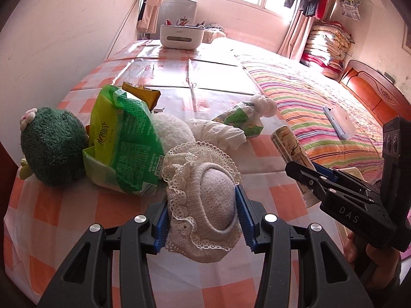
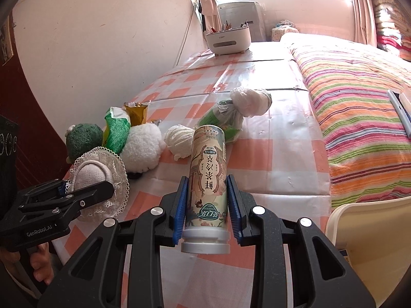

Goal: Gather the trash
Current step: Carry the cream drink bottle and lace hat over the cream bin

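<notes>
While your left gripper [image 1: 203,220] clasps a cream lace-trimmed knitted hat [image 1: 205,205], your right gripper [image 2: 206,205] grips a tall printed tea bottle [image 2: 206,179]; green crumpled wrappers [image 1: 128,141] remain uncollected beyond them on the checked worktop [image 1: 77,218].

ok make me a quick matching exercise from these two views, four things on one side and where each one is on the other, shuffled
Things:
1. lace hat
2. tea bottle
3. white organizer box
4. green plush toy

Places:
A. far end of the checked table
B. lying on the table beside the green wrapper
C. between the left claw's jaws
D. between the right claw's jaws

Pairs: 1-C, 2-D, 3-A, 4-B
</notes>
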### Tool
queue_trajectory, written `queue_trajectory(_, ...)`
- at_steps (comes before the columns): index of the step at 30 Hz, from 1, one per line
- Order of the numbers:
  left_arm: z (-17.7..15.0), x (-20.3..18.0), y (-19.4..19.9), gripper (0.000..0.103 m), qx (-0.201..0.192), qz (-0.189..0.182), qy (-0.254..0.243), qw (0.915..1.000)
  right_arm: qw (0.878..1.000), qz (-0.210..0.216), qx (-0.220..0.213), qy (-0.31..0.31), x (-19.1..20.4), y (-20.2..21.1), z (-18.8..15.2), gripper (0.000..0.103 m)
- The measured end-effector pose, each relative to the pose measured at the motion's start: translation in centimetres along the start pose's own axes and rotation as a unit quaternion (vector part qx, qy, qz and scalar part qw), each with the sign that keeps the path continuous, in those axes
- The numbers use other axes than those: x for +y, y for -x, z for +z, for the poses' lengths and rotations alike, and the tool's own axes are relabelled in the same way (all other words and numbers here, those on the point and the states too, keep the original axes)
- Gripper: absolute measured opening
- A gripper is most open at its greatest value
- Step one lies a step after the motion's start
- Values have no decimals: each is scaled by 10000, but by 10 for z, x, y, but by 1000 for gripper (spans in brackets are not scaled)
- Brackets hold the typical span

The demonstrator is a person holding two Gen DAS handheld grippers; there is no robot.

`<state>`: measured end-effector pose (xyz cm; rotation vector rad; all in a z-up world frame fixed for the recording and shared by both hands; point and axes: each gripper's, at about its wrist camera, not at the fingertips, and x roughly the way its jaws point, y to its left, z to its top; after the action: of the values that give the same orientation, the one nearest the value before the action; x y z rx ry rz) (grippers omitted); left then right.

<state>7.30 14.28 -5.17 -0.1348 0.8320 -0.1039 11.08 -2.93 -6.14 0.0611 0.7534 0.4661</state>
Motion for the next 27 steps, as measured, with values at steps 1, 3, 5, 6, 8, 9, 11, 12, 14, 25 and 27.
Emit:
queue_trajectory(1,0,-4,-1,45,8,-27,-32,10000,10000,-25,-28,-32,-4,4,-1,28)
queue_trajectory(3,0,-11,-2,45,21,-82,-72,9999,9999,-60,-66,-75,-11,9,-2,28)
queue_trajectory(5,1,-17,-3,45,31,-125,-133,9998,9998,-112,-124,-135,-17,15,-2,28)
queue_trajectory(6,0,-21,-3,45,27,-148,-153,9998,9997,-123,-143,-160,-21,18,-2,28)
queue_trajectory(8,0,-29,-3,45,35,-209,-205,9996,9995,-170,-191,-203,-26,24,-3,28)
queue_trajectory(9,0,-33,-4,45,41,-240,-243,9994,9993,-190,-213,-224,-29,27,-3,28)
queue_trajectory(11,1,-41,-5,45,45,-299,-303,9991,9991,-235,-250,-261,-34,33,-4,28)
queue_trajectory(12,1,-45,-6,45,49,-332,-345,9988,9989,-264,-271,-278,-37,36,-5,28)
queue_trajectory(14,1,-54,-6,45,54,-396,-415,9983,9985,-314,-317,-320,-43,42,-7,28)
queue_trajectory(25,-6,-96,-11,45,144,-758,-663,9948,9939,-671,-550,-686,-86,79,-23,28)
queue_trajectory(27,-7,-102,-12,45,164,-849,-681,9939,9925,-740,-591,-776,-94,85,-25,28)
